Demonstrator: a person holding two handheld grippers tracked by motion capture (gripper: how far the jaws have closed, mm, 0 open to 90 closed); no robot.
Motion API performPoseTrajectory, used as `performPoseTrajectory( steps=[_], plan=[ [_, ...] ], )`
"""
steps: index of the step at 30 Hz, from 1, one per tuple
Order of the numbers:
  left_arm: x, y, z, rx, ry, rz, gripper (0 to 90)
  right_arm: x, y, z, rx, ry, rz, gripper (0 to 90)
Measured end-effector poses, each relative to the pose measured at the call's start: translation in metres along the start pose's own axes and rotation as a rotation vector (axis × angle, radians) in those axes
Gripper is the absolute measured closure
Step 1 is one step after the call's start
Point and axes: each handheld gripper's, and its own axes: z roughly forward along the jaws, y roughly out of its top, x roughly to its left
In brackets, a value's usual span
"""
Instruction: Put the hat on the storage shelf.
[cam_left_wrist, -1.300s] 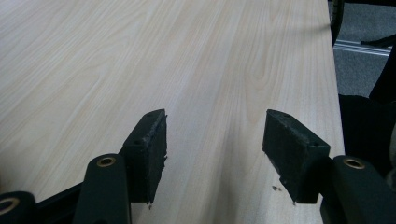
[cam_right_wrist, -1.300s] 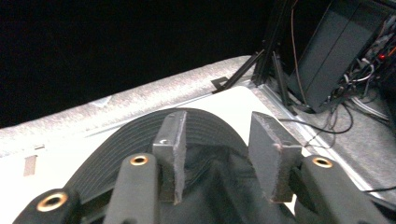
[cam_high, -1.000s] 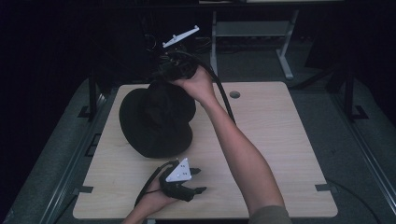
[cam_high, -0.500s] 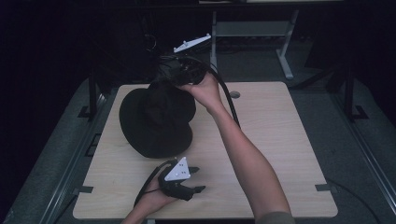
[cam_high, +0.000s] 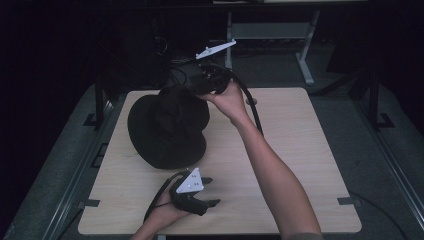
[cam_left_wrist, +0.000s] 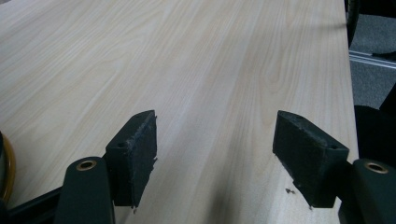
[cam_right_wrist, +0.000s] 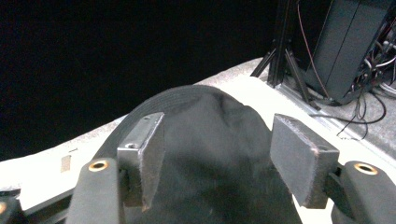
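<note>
1. In the right gripper view, the fingers (cam_right_wrist: 144, 154) of the right gripper (cam_right_wrist: 219, 163) stand wide apart, one on each side of the crown of the black hat (cam_right_wrist: 210, 154). The cloth fills the gap between them, but I cannot tell whether either pad presses on it.
2. In the left gripper view, the fingers (cam_left_wrist: 135, 154) of the left gripper (cam_left_wrist: 217, 161) are also spread wide, with nothing between them but bare wood; they hover low over the tabletop (cam_left_wrist: 187, 60).
3. In the high view, the right gripper (cam_high: 212, 82) sits at upper centre of the frame, at the far top of the hat's crown, held by the right hand (cam_high: 231, 100), whose forearm runs diagonally down to the lower right. Its black cable arcs beside the wrist.
4. The left gripper (cam_high: 192, 192) lies at lower centre, near the tabletop's near edge, just below the hat's brim and apart from it.
5. The hat (cam_high: 167, 127) rests left of centre on the tabletop (cam_high: 310, 165), its brim close to the left edge and its crown leaning toward the far edge.
6. Open wood lies to the right of the forearm, across the whole right half, and in a strip along the bottom left.
7. Past the far edge stand dark frames and tangled cables (cam_right_wrist: 359, 88).
</note>
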Motion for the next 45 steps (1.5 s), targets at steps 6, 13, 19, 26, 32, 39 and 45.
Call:
performPoseTrajectory(
  steps=[6,13,19,26,32,39,45],
  plan=[
    [0.001,0.0,0.0,0.001,0.007,-0.01,28.9,-0.002,-0.006,-0.01,-0.017,-0.007,-0.002,34.1],
    [0.001,0.0,0.003,0.012,0.005,-0.005,27.2,-0.008,-0.018,-0.023,-0.027,-0.002,0.022,31.6],
    [0.0,-0.001,0.002,0.009,0.016,-0.014,26.9,-0.013,-0.027,-0.034,-0.035,-0.01,0.036,30.8],
    [0.001,-0.002,0.0,0.003,0.021,-0.022,26.6,-0.018,-0.041,-0.049,-0.041,-0.023,0.047,29.8],
    [0.002,-0.002,0.0,-0.002,0.025,-0.023,26.4,-0.024,-0.057,-0.061,-0.039,-0.037,0.064,29.5],
    [0.002,-0.002,0.0,0.0,0.026,-0.023,26.2,-0.03,-0.072,-0.073,-0.038,-0.05,0.082,29.4],
    [0.003,-0.003,-0.001,-0.001,0.03,-0.021,26.0,-0.033,-0.081,-0.077,-0.032,-0.051,0.093,29.4]
  ],
)
